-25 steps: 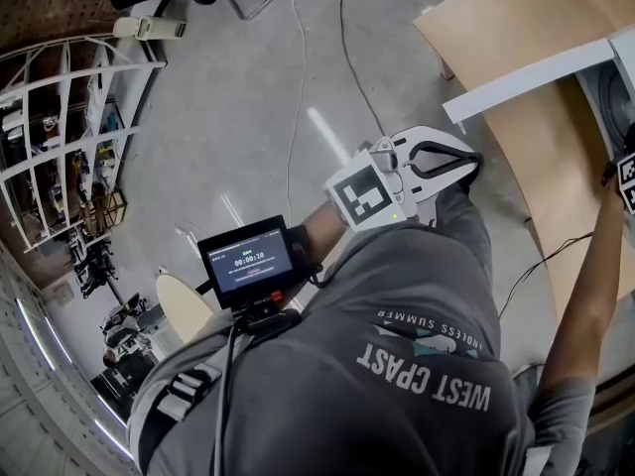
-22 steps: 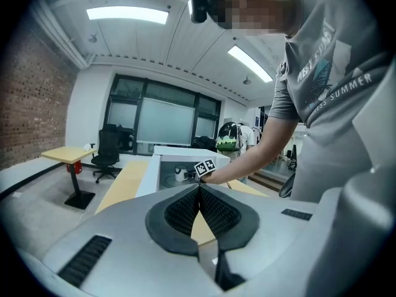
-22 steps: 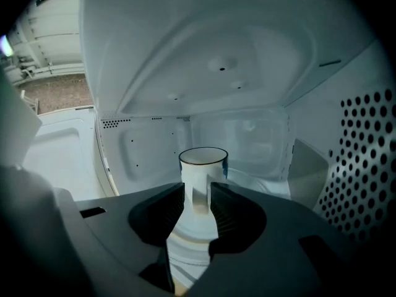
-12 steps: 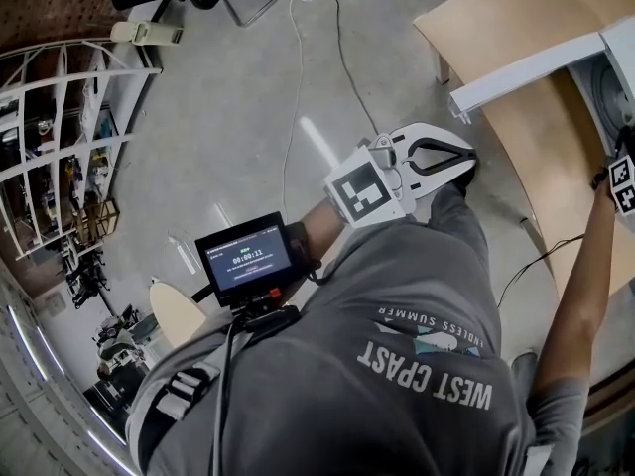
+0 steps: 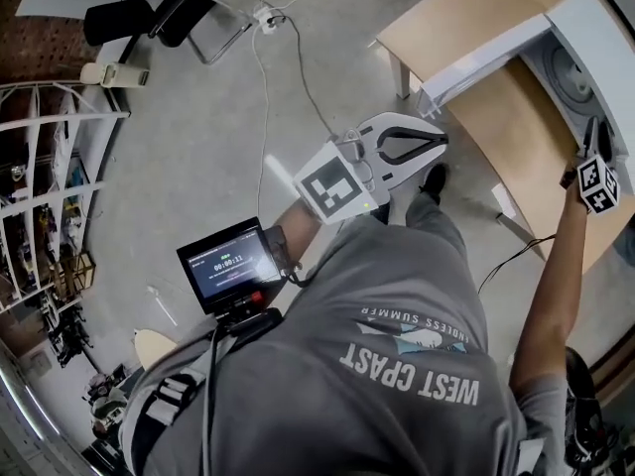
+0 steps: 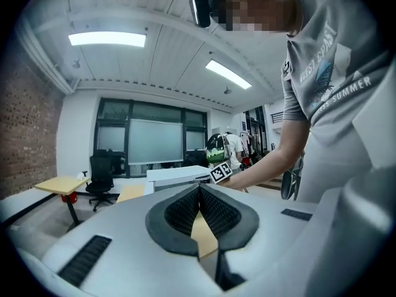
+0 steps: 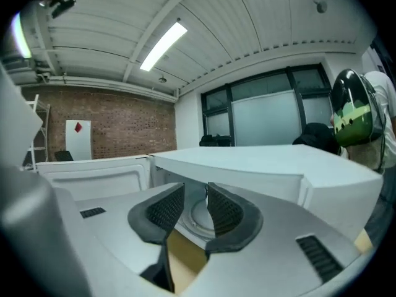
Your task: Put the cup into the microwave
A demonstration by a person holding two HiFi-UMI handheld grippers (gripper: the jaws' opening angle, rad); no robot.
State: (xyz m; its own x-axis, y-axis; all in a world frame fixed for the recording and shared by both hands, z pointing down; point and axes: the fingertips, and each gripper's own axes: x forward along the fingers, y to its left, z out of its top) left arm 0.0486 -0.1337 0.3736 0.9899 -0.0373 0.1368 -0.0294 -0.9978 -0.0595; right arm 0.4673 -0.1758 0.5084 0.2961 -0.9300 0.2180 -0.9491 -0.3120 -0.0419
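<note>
Release step, by the look of it. Right gripper [image 7: 195, 192] fingers just opened, apart, nothing between, aimed into open microwave [image 7: 260, 166]. Cup unconfirmed: pale round shape [image 7: 198, 216] inside, possibly turntable. Left gripper [image 6: 199, 190] fingers closed, empty. Next: withdraw straight, shut door [image 7: 93, 179].

L hand-held gripper [image 6: 199, 189] shut; R hand-held gripper [image 7: 195, 192] jaws just opened, nothing btwn.

the open microwave [image 5: 600, 28] stands on the wooden table [image 5: 456, 18].
</note>
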